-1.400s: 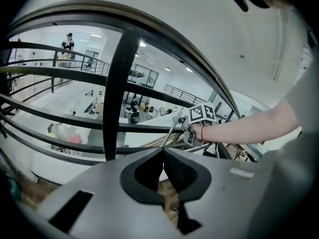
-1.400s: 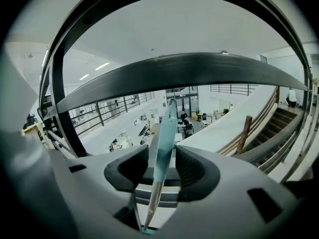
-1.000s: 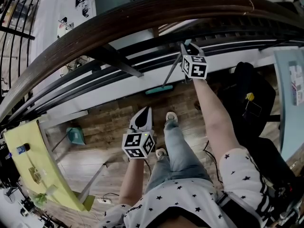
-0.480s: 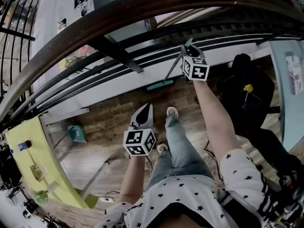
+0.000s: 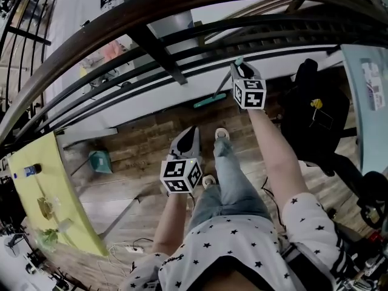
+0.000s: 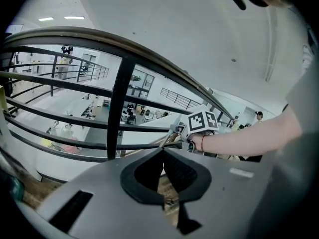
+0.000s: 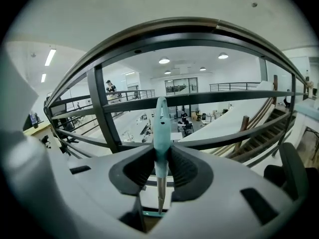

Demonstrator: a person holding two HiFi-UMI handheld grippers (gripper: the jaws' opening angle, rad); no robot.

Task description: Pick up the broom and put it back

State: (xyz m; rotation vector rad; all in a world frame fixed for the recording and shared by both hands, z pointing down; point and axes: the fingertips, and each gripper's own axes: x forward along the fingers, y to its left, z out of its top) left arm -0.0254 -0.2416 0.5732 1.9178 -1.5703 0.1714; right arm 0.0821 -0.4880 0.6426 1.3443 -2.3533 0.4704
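Observation:
The broom has a thin metal pole with a teal grip (image 7: 160, 126) at its top and a flat teal head (image 5: 209, 100) hanging just above the wooden floor by the railing's base. My right gripper (image 5: 241, 67) is shut on the teal grip, which stands upright between the pads (image 7: 183, 169) with the pole running down below them. In the right gripper view the broom head (image 7: 155, 213) shows at the bottom. My left gripper (image 5: 185, 142) is lower and to the left, over the floor near the person's feet. Its jaws (image 6: 163, 154) meet at the tips with nothing held.
A railing with a dark wooden handrail (image 5: 182, 14) and black metal bars (image 6: 118, 108) runs across in front. A teal dustpan (image 5: 99, 161) stands on the floor at left, near a yellow table (image 5: 42, 187). A black chair (image 5: 315, 114) is at right.
Both grippers have moved up and towards the railing, the right one carrying the broom along. The broom head has shifted up and right in the head view.

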